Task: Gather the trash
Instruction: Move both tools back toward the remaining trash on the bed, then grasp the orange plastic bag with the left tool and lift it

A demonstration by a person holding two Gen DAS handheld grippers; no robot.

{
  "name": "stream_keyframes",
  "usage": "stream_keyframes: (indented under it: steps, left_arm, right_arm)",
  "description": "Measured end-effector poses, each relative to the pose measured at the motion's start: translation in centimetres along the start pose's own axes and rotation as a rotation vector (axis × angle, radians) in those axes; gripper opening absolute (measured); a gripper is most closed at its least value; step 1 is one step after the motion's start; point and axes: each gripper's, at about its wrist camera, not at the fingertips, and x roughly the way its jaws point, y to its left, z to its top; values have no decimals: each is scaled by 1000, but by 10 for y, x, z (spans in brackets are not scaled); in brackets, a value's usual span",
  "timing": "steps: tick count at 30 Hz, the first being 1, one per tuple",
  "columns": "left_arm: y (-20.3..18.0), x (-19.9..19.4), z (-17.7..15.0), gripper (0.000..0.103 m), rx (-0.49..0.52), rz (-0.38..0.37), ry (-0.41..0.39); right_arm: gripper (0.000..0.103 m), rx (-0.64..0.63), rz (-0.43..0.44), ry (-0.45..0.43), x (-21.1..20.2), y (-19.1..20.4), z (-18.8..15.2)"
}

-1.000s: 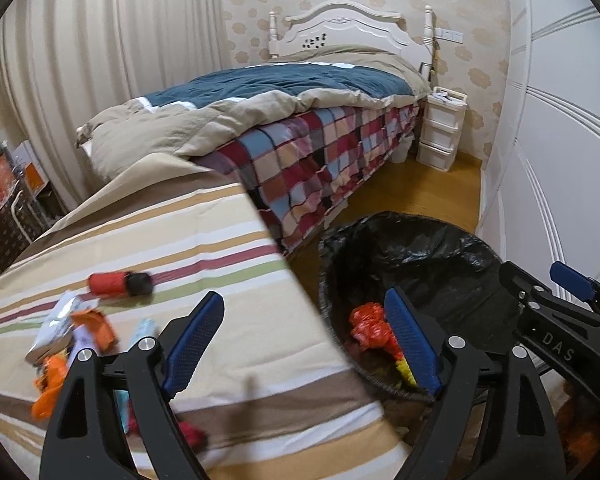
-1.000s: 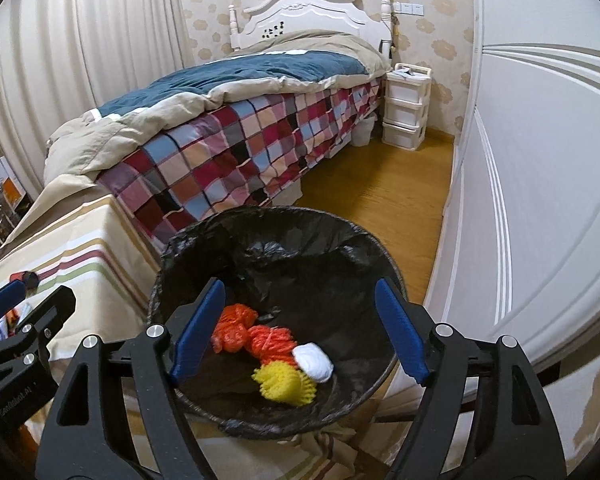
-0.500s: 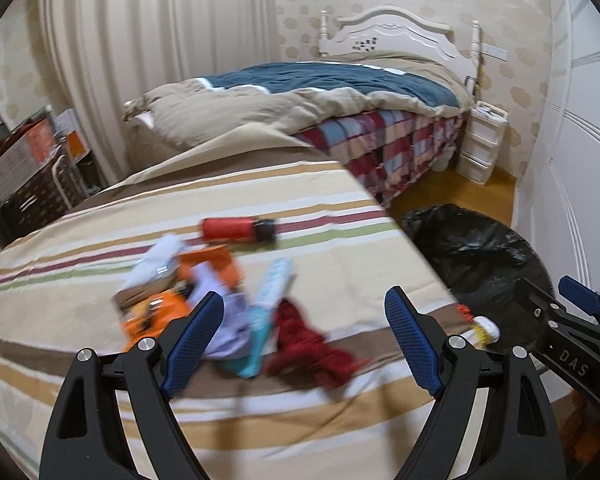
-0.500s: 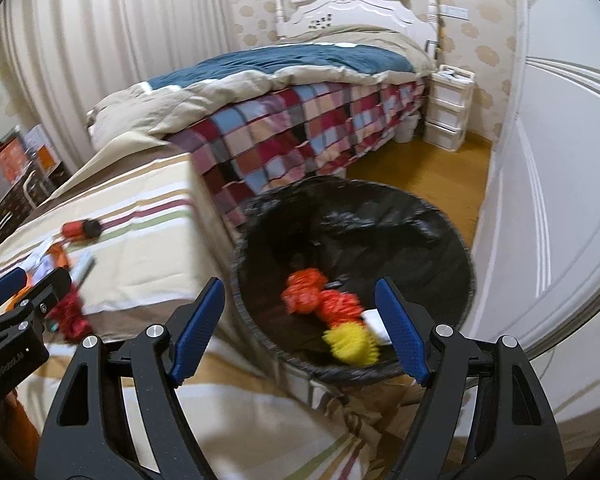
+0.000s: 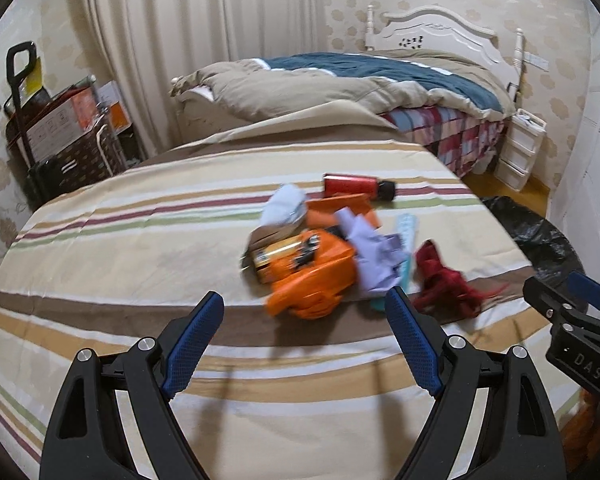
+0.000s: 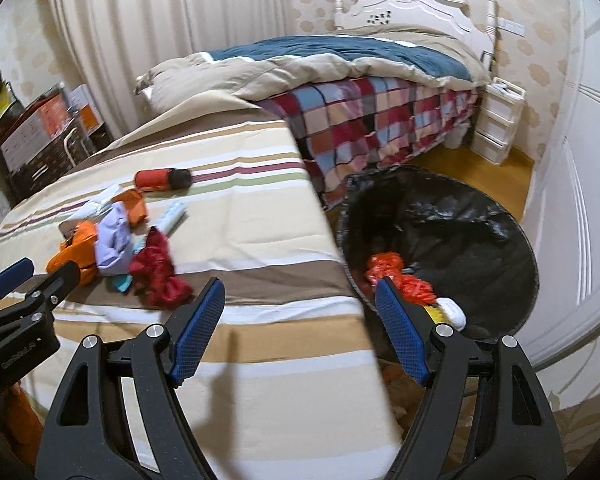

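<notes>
A pile of trash lies on the striped cloth (image 5: 140, 248): an orange wrapper (image 5: 312, 276), a lilac crumpled piece (image 5: 374, 256), a dark red scrap (image 5: 444, 280), a red tube with a black cap (image 5: 356, 186) and a pale blue packet (image 5: 284, 208). My left gripper (image 5: 304, 340) is open and empty, just short of the orange wrapper. My right gripper (image 6: 298, 326) is open and empty above the cloth's right edge, beside the black-lined bin (image 6: 480, 220), which holds orange scraps (image 6: 400, 276). The pile shows at left in the right wrist view (image 6: 116, 240).
A bed with a checked cover (image 6: 380, 120) stands behind the striped surface. White drawers (image 6: 496, 128) sit by the headboard. A white wardrobe door (image 6: 580, 160) is right of the bin. Boxes and a cart (image 5: 52, 128) stand at far left.
Both grippers have swung left, away from the bin and towards the trash pile on the striped cloth. Both stayed open and empty.
</notes>
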Motion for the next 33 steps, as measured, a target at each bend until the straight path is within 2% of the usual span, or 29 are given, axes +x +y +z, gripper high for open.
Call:
stream_keyframes:
  steps: [7,9,12,19,33]
  left_arm:
    - [11,9,1,82,1,-9,19]
    - [12,13,3,79,4,-24,31]
    - [12,19,4,70,7,-46,53]
    - [11,24,1,41,25,-108,86]
    - [31,5,-11,41,-8,-102,67]
  right_arm:
    - [76,-25,13,14,5,14,3]
    - [76,-31,14,16,6,16,3]
    - [76,-39,16,20,9,20,4]
    - [76,-59,20,27,12,29,5]
    - [76,-85,34,28,11,41,3]
